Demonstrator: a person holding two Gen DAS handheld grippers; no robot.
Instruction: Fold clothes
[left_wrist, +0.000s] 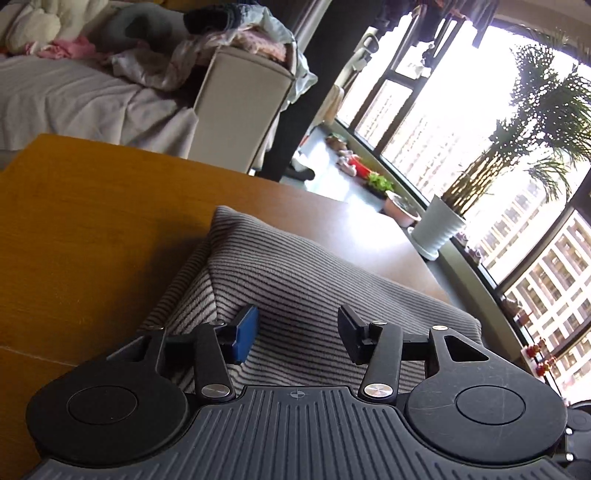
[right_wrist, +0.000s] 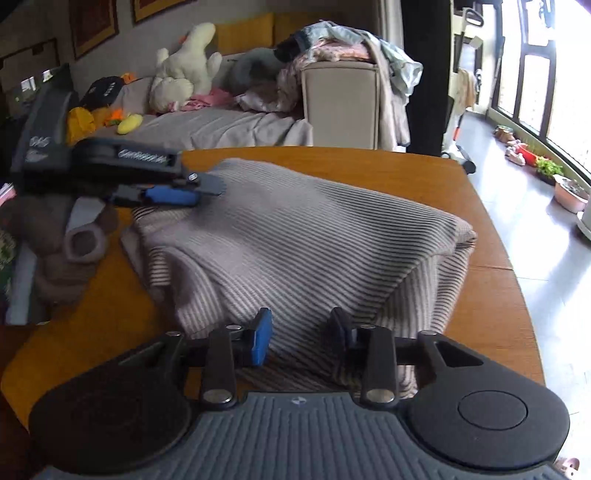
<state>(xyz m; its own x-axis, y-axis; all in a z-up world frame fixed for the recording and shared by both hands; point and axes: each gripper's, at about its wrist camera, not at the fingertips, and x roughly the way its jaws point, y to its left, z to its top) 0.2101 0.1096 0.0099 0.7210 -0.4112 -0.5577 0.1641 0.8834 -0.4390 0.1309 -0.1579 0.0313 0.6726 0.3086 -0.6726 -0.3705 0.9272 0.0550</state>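
Behind the orange-brown wooden table (right_wrist: 369, 166) stands a beige sofa (right_wrist: 340, 99) heaped with clothes and soft toys, and tall windows are at the right. On the table lies a folded grey knitted garment with thin dark stripes (right_wrist: 295, 236). The right gripper (right_wrist: 301, 334) is spread apart over its near edge, gripping nothing. The left gripper (left_wrist: 297, 332) also hangs released above the garment's far left part.

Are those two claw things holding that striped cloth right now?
No. The left hand-held gripper and right hand-held gripper are open over the striped garment, gripping nothing.
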